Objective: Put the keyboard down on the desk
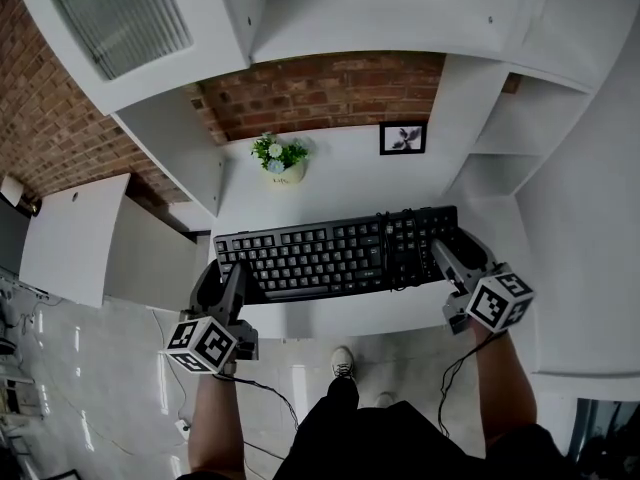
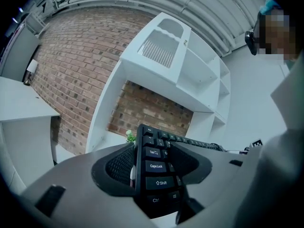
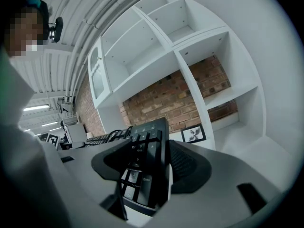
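Observation:
A black keyboard (image 1: 335, 253) spans the front part of the white desk (image 1: 340, 183), level, held at both ends; I cannot tell whether it rests on the desk. My left gripper (image 1: 228, 278) is shut on its left end, where the Caps Lock and Shift keys of the keyboard (image 2: 154, 167) sit between the jaws. My right gripper (image 1: 452, 258) is shut on the right end, with the number pad of the keyboard (image 3: 142, 167) clamped between its jaws. The left gripper (image 2: 152, 175) and right gripper (image 3: 147, 170) each show the board edge-on.
A small potted plant (image 1: 280, 158) and a framed picture (image 1: 403, 138) stand at the back of the desk against a brick wall. White shelving (image 1: 530, 128) rises on the right and a white cabinet (image 1: 140, 28) on the left. A cable (image 1: 260, 388) hangs below the left gripper.

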Demonstrator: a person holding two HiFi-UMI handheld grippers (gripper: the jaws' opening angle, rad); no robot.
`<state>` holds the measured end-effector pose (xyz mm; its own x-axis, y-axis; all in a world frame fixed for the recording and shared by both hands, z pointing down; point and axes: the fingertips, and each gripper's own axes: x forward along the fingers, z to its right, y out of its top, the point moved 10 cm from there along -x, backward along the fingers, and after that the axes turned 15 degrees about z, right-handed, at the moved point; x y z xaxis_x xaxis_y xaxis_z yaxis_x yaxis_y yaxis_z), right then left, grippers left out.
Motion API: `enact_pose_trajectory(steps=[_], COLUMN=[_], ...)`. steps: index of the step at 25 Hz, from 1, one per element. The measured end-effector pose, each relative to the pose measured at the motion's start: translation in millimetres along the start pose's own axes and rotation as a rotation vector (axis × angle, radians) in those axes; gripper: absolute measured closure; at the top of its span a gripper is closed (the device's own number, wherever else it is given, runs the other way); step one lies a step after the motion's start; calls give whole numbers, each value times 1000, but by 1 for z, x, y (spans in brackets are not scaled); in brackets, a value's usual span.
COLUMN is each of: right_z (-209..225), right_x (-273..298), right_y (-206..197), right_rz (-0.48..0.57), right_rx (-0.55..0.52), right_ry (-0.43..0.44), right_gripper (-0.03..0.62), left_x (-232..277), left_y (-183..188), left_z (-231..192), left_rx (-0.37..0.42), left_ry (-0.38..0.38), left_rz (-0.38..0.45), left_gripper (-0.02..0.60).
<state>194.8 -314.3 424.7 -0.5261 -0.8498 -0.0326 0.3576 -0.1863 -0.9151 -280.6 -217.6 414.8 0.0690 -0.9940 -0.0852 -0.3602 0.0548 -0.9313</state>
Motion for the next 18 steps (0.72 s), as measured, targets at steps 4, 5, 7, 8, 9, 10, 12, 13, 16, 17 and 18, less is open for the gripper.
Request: enact_pose_trajectory(steps=[4,5,7,8,9,10,12,13,16,17,18], right_z=[8,10,13,15,17,19,23,24,29,31,33], right_x=[18,23,31,34,38,42,48,51,56,57,59], right_y=[-11,-14,-20,-23,-26,-30,-39,-43,-57,-62,-67], right_rz=[-29,-37,-51,-58,-65,-73,-89,-98,-124,-133,-142], right_rx=[5,7,12,15,18,21,29,32,45,50,55], right_ry=[-23,-28,-38,-42,-46,-50,-58,-63,-82,-89,-96], right_gripper=[341,341,341,341,341,341,341,341,341,341,341], left_x=[20,24,31,35,38,41,46,48,54,56,59], left_y=[-14,-17,-23,-26,-29,-32,-40,-44,-57,-61,-65], left_z=[-16,-20,-27,-30,-33,-37,-44,-47,-57,-60,-64], left_rx=[-22,-26,-32,-35,-39,-43,-48,-50,-57,-59,-61], left_ry=[10,11,15,17,21,24,30,33,40,41,42], left_rz=[-38,-46,-62,-71,-79,-87,-104,-113,-145,-156,-167], left_gripper=[337,336,337,336,336,337,336,337,336,336,336])
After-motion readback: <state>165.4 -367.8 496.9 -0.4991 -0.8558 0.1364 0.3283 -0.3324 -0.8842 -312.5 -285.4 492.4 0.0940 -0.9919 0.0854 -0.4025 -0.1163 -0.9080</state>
